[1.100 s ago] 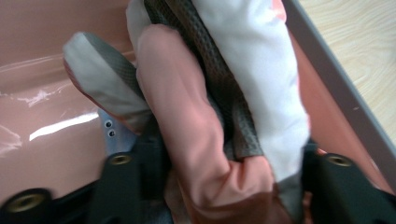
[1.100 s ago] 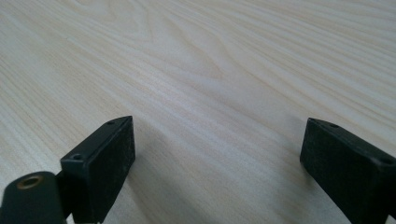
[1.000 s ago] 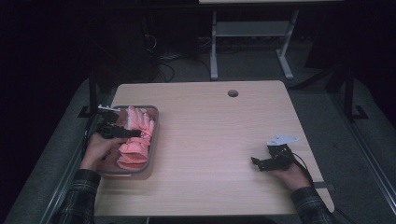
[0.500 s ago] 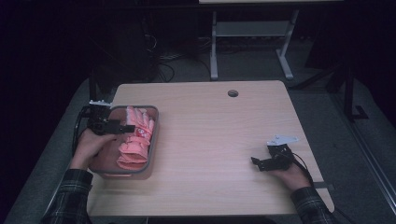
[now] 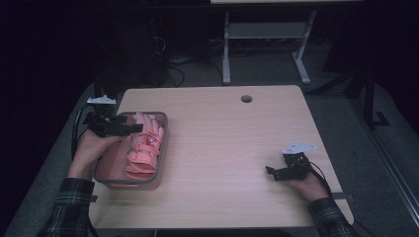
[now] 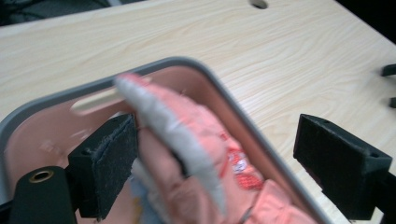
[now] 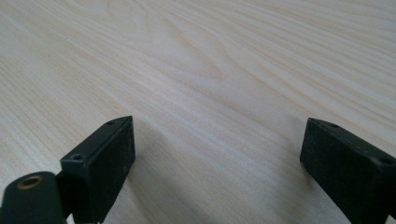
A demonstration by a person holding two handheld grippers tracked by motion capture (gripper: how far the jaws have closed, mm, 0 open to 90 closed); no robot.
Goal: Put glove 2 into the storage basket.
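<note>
One wooden table [image 5: 222, 148] carries one grey-rimmed pink tray [image 5: 160, 148] near its left edge, and the coral gloves [image 5: 146, 145] lie heaped inside that tray, too bunched for me to count, so they stay gathered. My left claw [image 5: 133, 128] hangs just above the tray, jaws just spread wide and pinching nothing though a glove sits between them. My right claw [image 5: 271, 173] rests well right of the tray, spread and empty, out of the way.

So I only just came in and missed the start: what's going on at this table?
A person works a claw in each hand. The left claw hangs open over a grey-rimmed tray at the table's left side; its jaws have just been opening, and the pink gloves lie between them in the tray, not gripped. The right claw is open too, with nothing in it, low over bare wood near the right edge.
</note>
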